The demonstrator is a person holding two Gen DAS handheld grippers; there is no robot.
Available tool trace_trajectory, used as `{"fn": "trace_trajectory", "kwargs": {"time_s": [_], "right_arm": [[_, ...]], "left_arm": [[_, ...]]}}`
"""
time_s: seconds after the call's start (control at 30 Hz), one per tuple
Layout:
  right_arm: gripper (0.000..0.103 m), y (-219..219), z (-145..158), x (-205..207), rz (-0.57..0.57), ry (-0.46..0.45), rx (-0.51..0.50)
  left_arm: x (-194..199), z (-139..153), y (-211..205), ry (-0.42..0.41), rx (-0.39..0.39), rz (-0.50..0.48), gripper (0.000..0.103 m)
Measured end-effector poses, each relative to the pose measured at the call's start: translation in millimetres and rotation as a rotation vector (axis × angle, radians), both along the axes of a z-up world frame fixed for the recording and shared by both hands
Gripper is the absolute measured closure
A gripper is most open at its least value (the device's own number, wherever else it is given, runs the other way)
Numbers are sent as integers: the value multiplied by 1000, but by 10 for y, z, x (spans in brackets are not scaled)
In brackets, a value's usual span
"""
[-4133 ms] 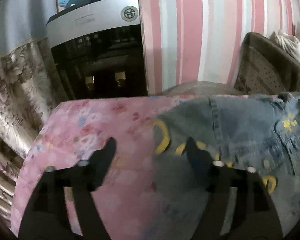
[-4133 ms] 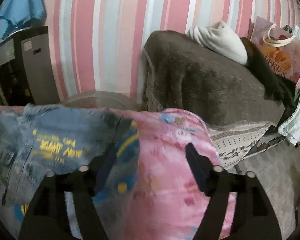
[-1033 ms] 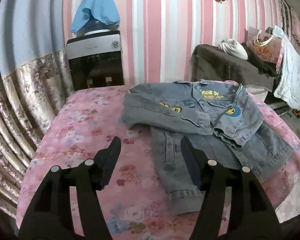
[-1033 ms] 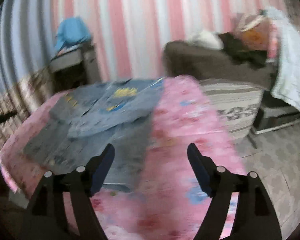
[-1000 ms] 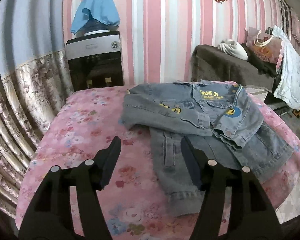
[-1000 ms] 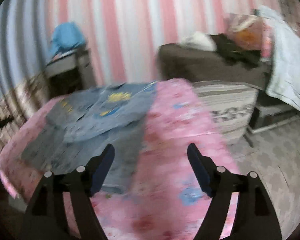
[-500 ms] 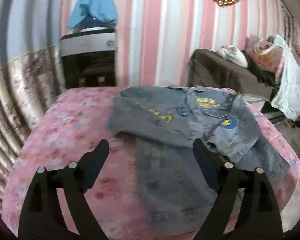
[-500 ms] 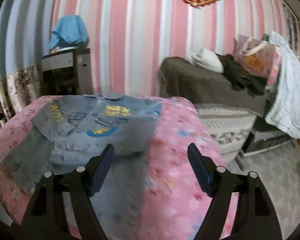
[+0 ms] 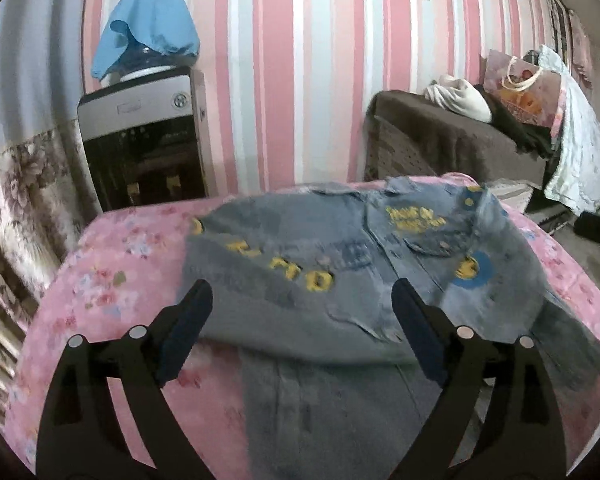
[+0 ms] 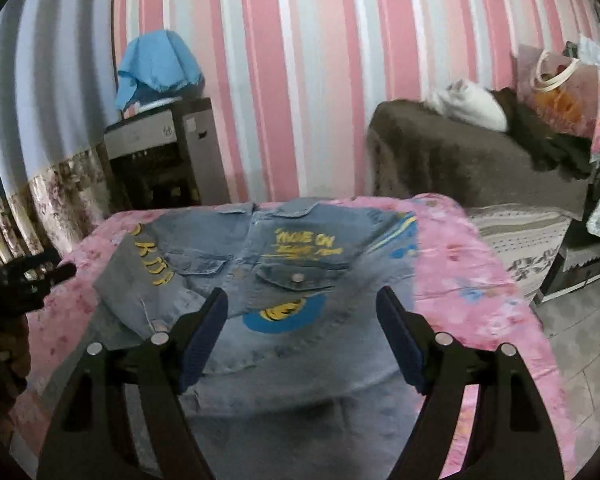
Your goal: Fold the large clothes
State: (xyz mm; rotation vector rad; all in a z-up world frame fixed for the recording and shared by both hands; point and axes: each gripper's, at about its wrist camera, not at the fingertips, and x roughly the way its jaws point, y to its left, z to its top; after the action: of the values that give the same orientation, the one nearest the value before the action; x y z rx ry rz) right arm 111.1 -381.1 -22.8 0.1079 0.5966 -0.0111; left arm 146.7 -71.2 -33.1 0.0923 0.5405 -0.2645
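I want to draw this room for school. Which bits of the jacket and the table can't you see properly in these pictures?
- Denim jacket: its near hem, right wrist view, hidden behind the right gripper.
- Small yellow lettering: left wrist view, blurred, unreadable.
- Pink floral table: near edge cut off by both frames' bottom edges.
- Blue-covered bottle on the dispenser: cloth hides it.

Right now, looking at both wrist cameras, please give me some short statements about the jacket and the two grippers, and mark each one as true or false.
1. The denim jacket lies on the pink floral cover. True.
2. The right gripper is shut on a sleeve. False: its jaws stand wide apart, holding nothing.
3. The left gripper is open above the jacket. True.
4. The jacket carries red lettering. False: the lettering is yellow.
5. A blue cloth covers the top of the water dispenser. True.
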Motion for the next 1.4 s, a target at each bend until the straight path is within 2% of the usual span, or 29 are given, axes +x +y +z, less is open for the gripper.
{"fn": "trace_trajectory", "kwargs": {"time_s": [0.2, 0.37, 0.6, 0.93, 0.97, 1.0, 1.13, 1.17, 1.27, 1.4], "right_arm": [[26, 368, -171, 317, -6, 16, 47], [26, 718, -354, 509, -22, 47, 59], [26, 1233, -662, 851, -36, 153, 5], [29, 1605, -1120, 1206, -58, 324, -29], [34, 1624, -1167, 1236, -52, 344, -27], [47, 1644, -1213, 1259, -45, 361, -24], [67, 1691, -1226, 1282, -28, 368, -17], [84, 1671, -1186, 1268, -19, 355, 3], [91, 1618, -1052, 1227, -13, 322, 22], [92, 1424, -699, 1198, -14, 254, 33]], "left_arm": [[385, -18, 272, -39, 19, 53, 10], [552, -153, 523, -32, 29, 96, 8], [688, -350, 865, -16, 47, 118, 7], [775, -454, 1377, 35, -8, 209, 3], [781, -461, 1396, 40, -10, 211, 3], [797, -472, 1427, 48, -8, 218, 3], [801, -464, 1478, 59, -19, 218, 3], [796, -462, 1482, 59, -20, 218, 3], [785, -447, 1481, 64, -19, 216, 3], [777, -350, 1454, 44, -3, 223, 3]]}}
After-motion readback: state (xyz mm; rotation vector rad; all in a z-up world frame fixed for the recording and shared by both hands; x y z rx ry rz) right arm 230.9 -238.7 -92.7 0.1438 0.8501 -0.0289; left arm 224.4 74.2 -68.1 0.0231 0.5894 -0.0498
